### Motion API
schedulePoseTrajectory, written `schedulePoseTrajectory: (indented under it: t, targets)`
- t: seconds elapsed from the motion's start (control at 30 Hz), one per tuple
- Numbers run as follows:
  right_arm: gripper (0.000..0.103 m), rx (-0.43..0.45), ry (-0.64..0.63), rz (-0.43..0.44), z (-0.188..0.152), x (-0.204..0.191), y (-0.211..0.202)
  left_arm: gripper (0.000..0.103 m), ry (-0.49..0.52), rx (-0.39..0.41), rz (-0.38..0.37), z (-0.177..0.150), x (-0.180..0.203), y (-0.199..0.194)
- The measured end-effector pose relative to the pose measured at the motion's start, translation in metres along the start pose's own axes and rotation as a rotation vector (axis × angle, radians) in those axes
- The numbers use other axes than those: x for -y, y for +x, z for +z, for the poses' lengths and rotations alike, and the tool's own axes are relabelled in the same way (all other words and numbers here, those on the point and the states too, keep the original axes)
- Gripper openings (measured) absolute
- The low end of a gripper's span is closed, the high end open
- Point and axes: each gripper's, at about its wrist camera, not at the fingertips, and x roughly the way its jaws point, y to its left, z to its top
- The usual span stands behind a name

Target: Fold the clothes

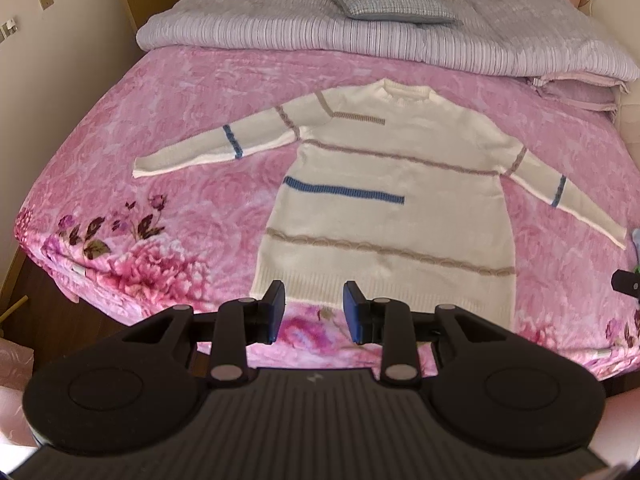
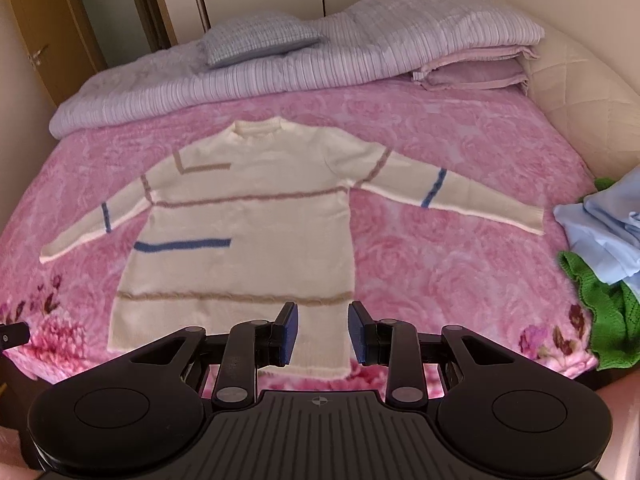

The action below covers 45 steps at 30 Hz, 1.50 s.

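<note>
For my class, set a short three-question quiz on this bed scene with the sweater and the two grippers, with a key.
1. True or false: the sweater lies flat on the pink blanket with both sleeves spread out.
2. Multiple choice: the jaws of the left gripper and the right gripper are A) both open and empty, B) both shut on the hem, C) one open, one shut.
3. Short answer: in the right wrist view, what lies at the bed's right edge?

Key
1. True.
2. A.
3. A pile of clothes: a light blue garment on top of a green knit.
</note>
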Motion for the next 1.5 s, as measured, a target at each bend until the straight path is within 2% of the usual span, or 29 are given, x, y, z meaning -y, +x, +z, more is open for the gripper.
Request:
schedulePoseTrajectory:
  t: [0.5, 1.2, 1.33, 1.5]
  targets:
    - [0.032, -0.036, -0.015, 0.019, -0.006, -0.01, 0.005, 0.028, -0.021, -0.006, 0.026, -0.011, -0.007, -0.005]
    - [0.032, -0.084, -0.138, 0.121, -0.007, -0.068, 0.027, 0.028, -0.132, -0.055, 0.121, -0.032, -0.051, -0.009]
    - [0.032, -0.075, -0.114, 0.131, -0.005, -0.067, 0.036, 0.029, -0.135, -0.055, 0.126, -0.034, -0.057, 0.001]
    - [0.032, -0.036, 0.02, 0.127, 0.005, -0.039, 0.06, 0.029, -0.119, -0.071, 0.108, -0.033, -0.057, 0.038]
